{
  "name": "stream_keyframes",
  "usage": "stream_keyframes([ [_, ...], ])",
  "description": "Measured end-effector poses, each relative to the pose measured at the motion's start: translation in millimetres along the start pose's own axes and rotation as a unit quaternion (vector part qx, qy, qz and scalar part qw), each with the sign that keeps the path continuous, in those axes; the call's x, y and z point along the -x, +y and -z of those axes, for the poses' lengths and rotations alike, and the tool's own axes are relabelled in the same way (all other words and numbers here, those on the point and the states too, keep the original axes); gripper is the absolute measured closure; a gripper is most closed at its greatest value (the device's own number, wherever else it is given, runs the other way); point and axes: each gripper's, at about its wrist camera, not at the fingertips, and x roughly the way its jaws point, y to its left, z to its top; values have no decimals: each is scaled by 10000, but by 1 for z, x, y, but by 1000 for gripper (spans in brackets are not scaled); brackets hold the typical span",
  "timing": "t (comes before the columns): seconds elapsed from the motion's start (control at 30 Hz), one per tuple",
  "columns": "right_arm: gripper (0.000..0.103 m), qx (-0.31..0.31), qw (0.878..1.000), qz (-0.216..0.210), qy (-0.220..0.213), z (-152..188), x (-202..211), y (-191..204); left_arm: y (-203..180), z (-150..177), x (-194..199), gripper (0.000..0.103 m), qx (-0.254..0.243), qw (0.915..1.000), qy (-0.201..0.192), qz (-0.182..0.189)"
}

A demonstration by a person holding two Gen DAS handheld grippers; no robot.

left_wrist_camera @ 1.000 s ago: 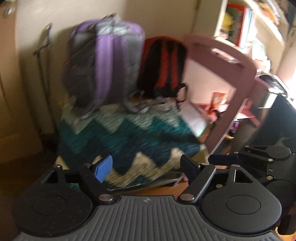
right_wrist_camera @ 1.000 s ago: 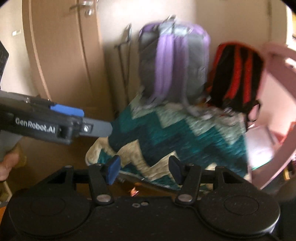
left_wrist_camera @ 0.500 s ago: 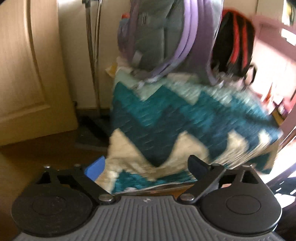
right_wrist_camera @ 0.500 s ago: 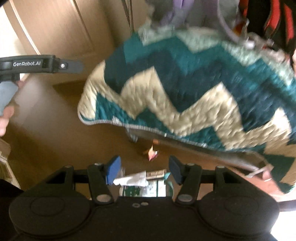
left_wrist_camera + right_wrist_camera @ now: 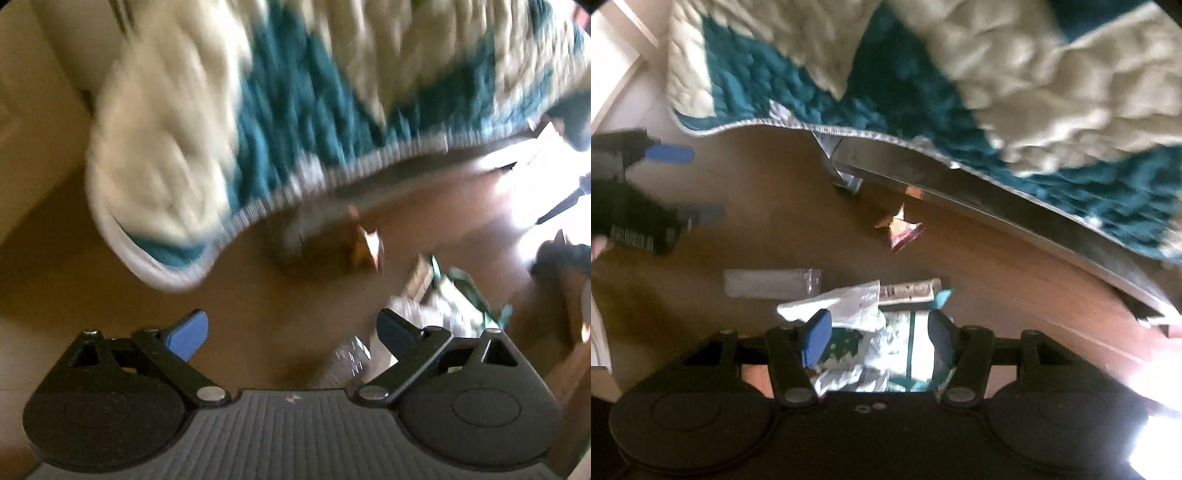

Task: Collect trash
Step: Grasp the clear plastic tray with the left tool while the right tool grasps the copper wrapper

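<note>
Trash lies on the brown floor beside the bed. In the right wrist view I see a small orange and pink wrapper [image 5: 899, 229], a grey plastic sleeve [image 5: 772, 283], a crumpled white paper [image 5: 846, 304], a rolled printed wrapper [image 5: 910, 291] and a green and white bag [image 5: 901, 354]. My right gripper [image 5: 875, 338] is open and empty just above the bag. My left gripper [image 5: 291, 330] is open and empty over bare floor; blurred trash [image 5: 454, 295] and the orange wrapper [image 5: 364, 245] lie to its right. The left gripper also shows in the right wrist view [image 5: 635, 199].
A teal and cream zigzag quilt [image 5: 923, 74] hangs over the bed edge, above a dark bed rail [image 5: 997, 206] and a bed leg [image 5: 846, 177]. The quilt also shows in the left wrist view [image 5: 295, 110]. A pale wooden door [image 5: 22, 110] stands at far left.
Both grippers have tilted down from the backpacks and quilt toward the floor. The trash pile has come close under the right gripper. Both stay open.
</note>
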Motion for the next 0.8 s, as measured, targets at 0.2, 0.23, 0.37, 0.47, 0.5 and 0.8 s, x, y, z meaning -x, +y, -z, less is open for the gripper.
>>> stream_keyframes([
  [0.2, 46, 159, 9998, -5, -127, -24, -67, 13, -14, 40, -57, 4, -592, 9965, 493, 313],
  [0.23, 46, 181, 9997, 60, -166, -27, -79, 14, -18, 46, -67, 4, -723, 9952, 579, 328],
  [0.37, 46, 109, 9997, 178, -136, -35, -117, 16, -29, 63, -99, 4, -1050, 9898, 880, 399],
  [0.47, 46, -161, 9991, 364, -120, -40, -142, 12, -28, 68, -118, 4, -854, 9898, 1017, 509],
  [0.5, 46, -327, 9985, 427, -108, -42, -150, 8, -27, 70, -123, 4, -798, 9902, 1028, 511],
  [0.8, 46, -1708, 9835, 564, -170, -56, -187, -21, -33, 78, -153, 5, -661, 9887, 1177, 660],
])
